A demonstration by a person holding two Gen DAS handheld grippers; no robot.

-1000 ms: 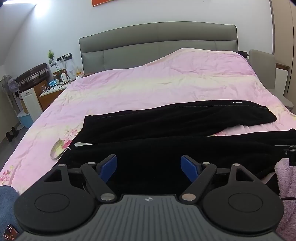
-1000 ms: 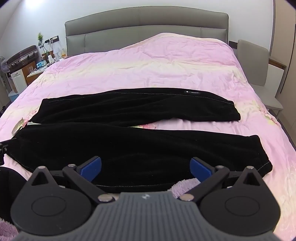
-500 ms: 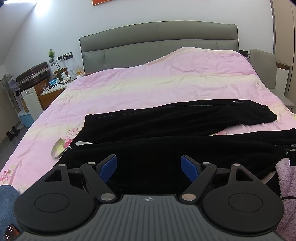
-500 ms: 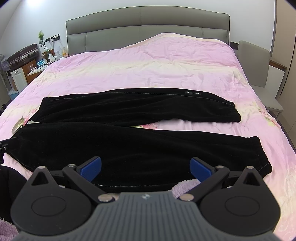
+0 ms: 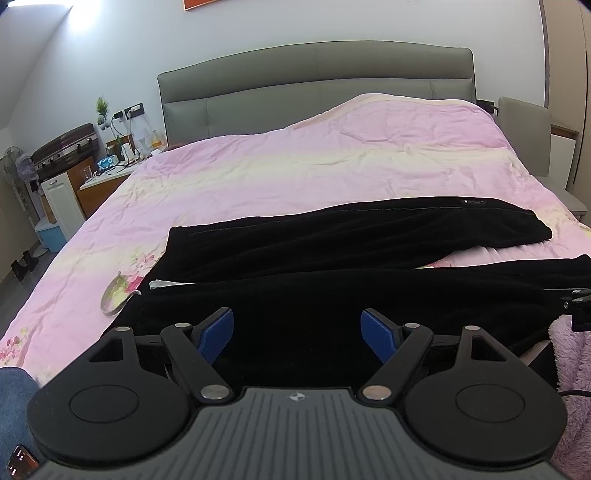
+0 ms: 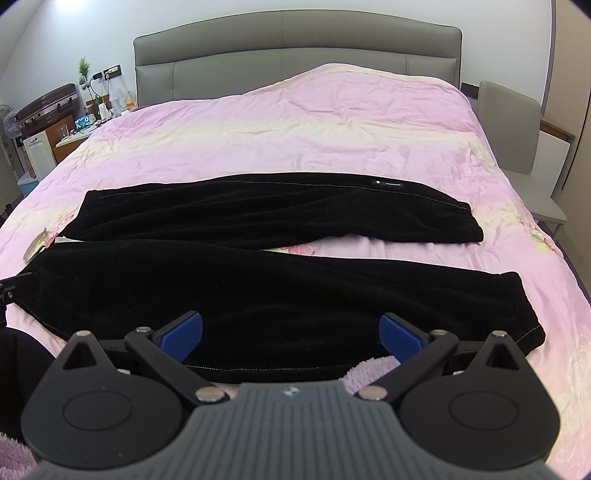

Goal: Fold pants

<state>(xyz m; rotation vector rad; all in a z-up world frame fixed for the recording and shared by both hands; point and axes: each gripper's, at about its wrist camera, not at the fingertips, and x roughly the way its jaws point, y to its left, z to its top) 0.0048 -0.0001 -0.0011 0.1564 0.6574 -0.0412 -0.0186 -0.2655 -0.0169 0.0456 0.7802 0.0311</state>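
With both my left gripper [image 5: 296,334] and right gripper [image 6: 290,334] spread wide, I should grasp the black velvety pants' [image 6: 280,295] near leg edge evenly.

Black hand-held gripper [image 5: 297,330] (2 blue pads [image 5: 216,334]).

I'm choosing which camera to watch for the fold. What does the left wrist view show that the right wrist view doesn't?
Only the left wrist view shows the orange picture above the headboard and a denim knee at the lower left. Only the right wrist view shows the near leg's cuff complete. Both show the black pants spread across the pink bedcover, legs apart, and the grey headboard. The left gripper and right gripper are open, holding nothing.
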